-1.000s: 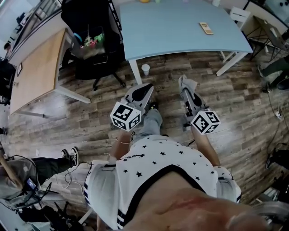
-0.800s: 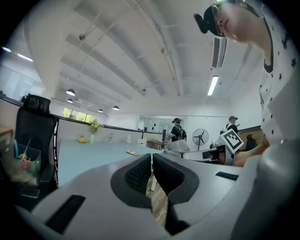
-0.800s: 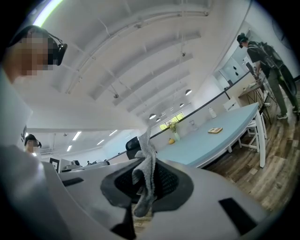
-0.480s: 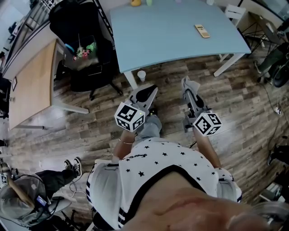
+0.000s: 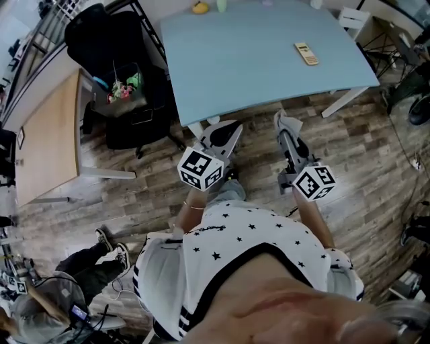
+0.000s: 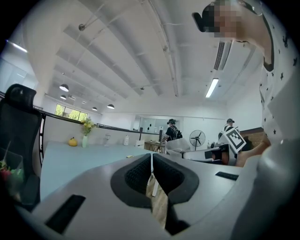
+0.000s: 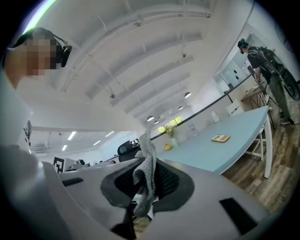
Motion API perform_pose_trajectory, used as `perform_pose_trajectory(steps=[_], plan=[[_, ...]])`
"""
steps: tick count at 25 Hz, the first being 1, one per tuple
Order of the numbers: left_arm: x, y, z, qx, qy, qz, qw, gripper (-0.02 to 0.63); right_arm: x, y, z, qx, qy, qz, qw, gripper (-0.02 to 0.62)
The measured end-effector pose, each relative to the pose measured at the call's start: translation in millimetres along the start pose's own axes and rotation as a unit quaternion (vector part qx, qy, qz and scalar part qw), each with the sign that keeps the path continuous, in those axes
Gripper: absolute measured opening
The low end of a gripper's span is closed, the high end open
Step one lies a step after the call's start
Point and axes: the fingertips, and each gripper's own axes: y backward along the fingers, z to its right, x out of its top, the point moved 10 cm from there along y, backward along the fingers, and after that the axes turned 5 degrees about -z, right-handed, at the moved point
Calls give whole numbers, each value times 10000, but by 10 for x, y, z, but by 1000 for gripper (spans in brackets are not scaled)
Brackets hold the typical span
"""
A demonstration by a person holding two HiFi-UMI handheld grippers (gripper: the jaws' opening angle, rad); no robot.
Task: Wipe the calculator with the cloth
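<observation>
The calculator (image 5: 306, 53) is a small tan slab lying on the right part of the pale blue table (image 5: 248, 60); the right gripper view shows the calculator (image 7: 220, 138) far off on the tabletop. My right gripper (image 5: 285, 125) is shut on a grey cloth (image 7: 146, 180) that sticks up between its jaws, and hangs over the floor just short of the table's near edge. My left gripper (image 5: 225, 132) is shut with nothing in it, also at the table's near edge. Both grippers are well short of the calculator.
A black office chair (image 5: 111, 74) with a basket of small items stands left of the blue table, beside a wooden desk (image 5: 47, 134). A yellow object (image 5: 199, 8) and a green vase (image 5: 222, 5) sit at the table's far edge. A seated person's legs (image 5: 94, 259) show lower left.
The view has shifted toward the table: both grippers now sit closer to its near edge. The cloth stays clamped in the right gripper.
</observation>
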Motion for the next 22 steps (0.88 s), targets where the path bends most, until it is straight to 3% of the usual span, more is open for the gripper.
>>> perform_pose_trajectory(steps=[11, 22], plan=[[176, -313, -563, -267, -144, -7, 9995, 35, 209, -521, 97, -345, -47, 55, 9994, 44], [236, -203, -1052, -81, -156, 50, 9998, 35, 263, -1072, 9, -85, 34, -39, 10000, 44]])
